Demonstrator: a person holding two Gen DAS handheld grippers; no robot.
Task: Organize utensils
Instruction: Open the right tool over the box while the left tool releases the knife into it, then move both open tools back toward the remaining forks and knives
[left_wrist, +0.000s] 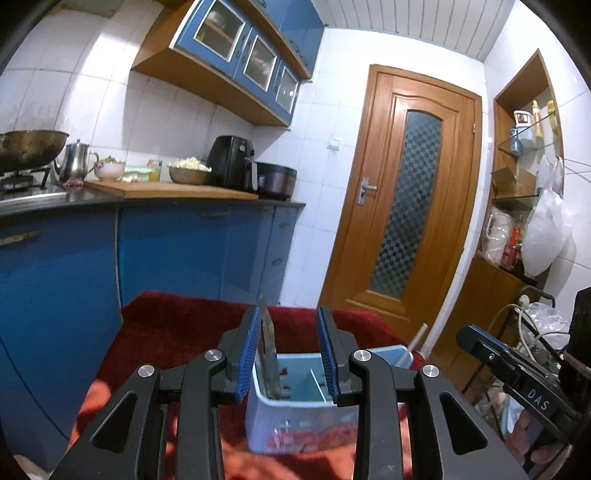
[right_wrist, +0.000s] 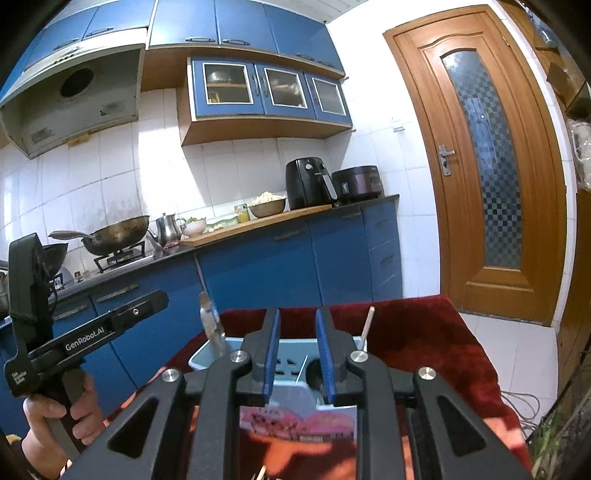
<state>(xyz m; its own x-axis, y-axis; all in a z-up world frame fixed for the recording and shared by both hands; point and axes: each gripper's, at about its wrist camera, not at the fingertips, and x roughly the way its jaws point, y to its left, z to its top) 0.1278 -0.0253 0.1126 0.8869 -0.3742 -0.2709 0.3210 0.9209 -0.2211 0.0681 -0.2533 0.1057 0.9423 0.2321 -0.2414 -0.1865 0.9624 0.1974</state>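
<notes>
A light blue utensil holder (left_wrist: 295, 406) with compartments stands on a red cloth (left_wrist: 177, 332). A metal knife (left_wrist: 267, 343) stands upright in its left compartment, blade up. My left gripper (left_wrist: 290, 354) is open just above the holder; the knife leans near its left pad, jaws apart. In the right wrist view the holder (right_wrist: 291, 365) lies ahead, with the knife (right_wrist: 212, 325) at its left and a pale chopstick (right_wrist: 365, 326) standing at its right. My right gripper (right_wrist: 297, 354) is open and empty over the holder.
Blue kitchen cabinets (right_wrist: 258, 266) and a counter with wok (right_wrist: 118, 229), kettle, bowls and air fryer (right_wrist: 308, 182) stand behind. A wooden door (left_wrist: 402, 199) is to the right. Cables and shelves (left_wrist: 524, 184) crowd the far right.
</notes>
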